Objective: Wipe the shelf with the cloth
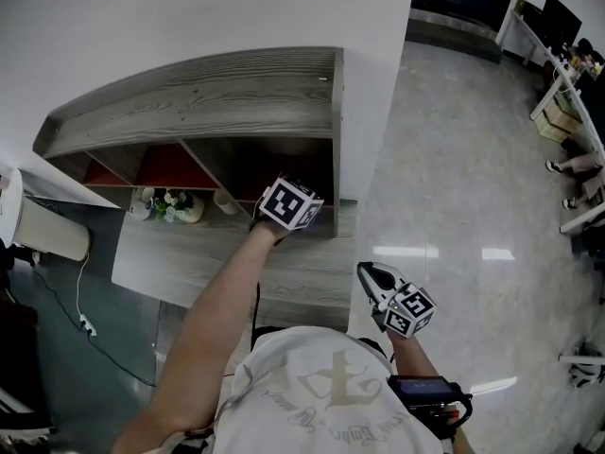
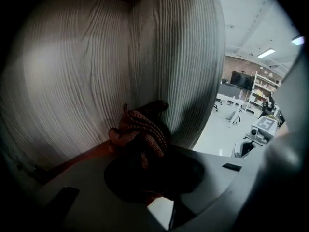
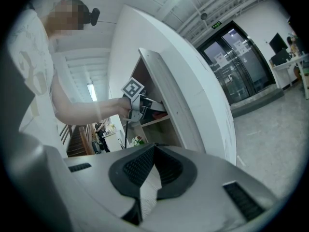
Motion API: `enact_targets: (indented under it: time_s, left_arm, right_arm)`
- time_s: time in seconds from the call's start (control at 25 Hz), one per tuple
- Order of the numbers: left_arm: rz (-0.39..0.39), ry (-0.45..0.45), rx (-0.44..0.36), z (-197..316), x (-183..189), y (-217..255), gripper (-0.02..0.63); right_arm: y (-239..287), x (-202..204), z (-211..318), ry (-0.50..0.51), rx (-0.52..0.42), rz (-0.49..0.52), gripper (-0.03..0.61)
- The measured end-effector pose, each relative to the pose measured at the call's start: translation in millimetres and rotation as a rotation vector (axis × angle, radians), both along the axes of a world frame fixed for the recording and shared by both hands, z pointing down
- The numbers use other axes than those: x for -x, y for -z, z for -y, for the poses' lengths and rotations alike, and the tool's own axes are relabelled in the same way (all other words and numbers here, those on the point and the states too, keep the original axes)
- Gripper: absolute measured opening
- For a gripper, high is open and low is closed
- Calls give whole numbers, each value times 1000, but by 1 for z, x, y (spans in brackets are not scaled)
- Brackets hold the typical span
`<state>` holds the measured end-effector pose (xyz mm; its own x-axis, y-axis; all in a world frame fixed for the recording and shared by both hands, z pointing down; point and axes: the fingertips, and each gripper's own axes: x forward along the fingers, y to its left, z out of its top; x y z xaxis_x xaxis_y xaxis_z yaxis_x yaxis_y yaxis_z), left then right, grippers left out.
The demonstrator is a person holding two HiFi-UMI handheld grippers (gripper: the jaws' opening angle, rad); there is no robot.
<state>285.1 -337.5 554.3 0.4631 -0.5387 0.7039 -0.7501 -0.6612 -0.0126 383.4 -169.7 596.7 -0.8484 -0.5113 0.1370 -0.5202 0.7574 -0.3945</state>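
1. the left gripper (image 2: 145, 164) reaches into the right compartment of the shelf (image 1: 189, 93), jaws clenched on the brown cloth (image 2: 141, 129).
2. the cloth sits at the inner corner; i'd press it flat and sweep along the grain.
3. the right gripper (image 3: 154, 153), jaws closed on nothing, hangs well apart.

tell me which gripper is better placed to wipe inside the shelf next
Left. The left gripper is inside a compartment of the shelf, shut on the cloth, which sits against the wooden wall. The right gripper holds nothing and hangs outside the shelf, near the person's body.
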Motion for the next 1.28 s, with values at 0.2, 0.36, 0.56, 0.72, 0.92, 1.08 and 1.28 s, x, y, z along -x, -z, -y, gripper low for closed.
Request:
enact_targets:
  time_s: [0.2,0.36,0.56,0.72,0.92,1.08,1.28]
  left_arm:
    - [-21,-19,1,-8,-8,-7,97]
    - [-51,15,-42,-18,-5,-4,95]
    - [-113,84,-141,-33,1,1,95]
    - [-170,146,-186,-58,14,-2,97]
    - [-249,198,-221,-99,33,-8,96]
    - [-293,241,-230,-138,47,-12,95]
    - [-351,301,-240,-174,91,-16,95]
  right_arm:
    - [-4,4,0,5,-7,-11,5]
    - [-6,19,-3,39,-13,-19,5]
    - [-4,31,-9,69,-13,-27,5]
    - [-1,38,-18,77,-13,-27,5]
    - [4,44,-31,88,-19,-30,5]
    - [12,45,-43,102,-32,-33,5]
    - [17,73,-47,113,-39,-29,5]
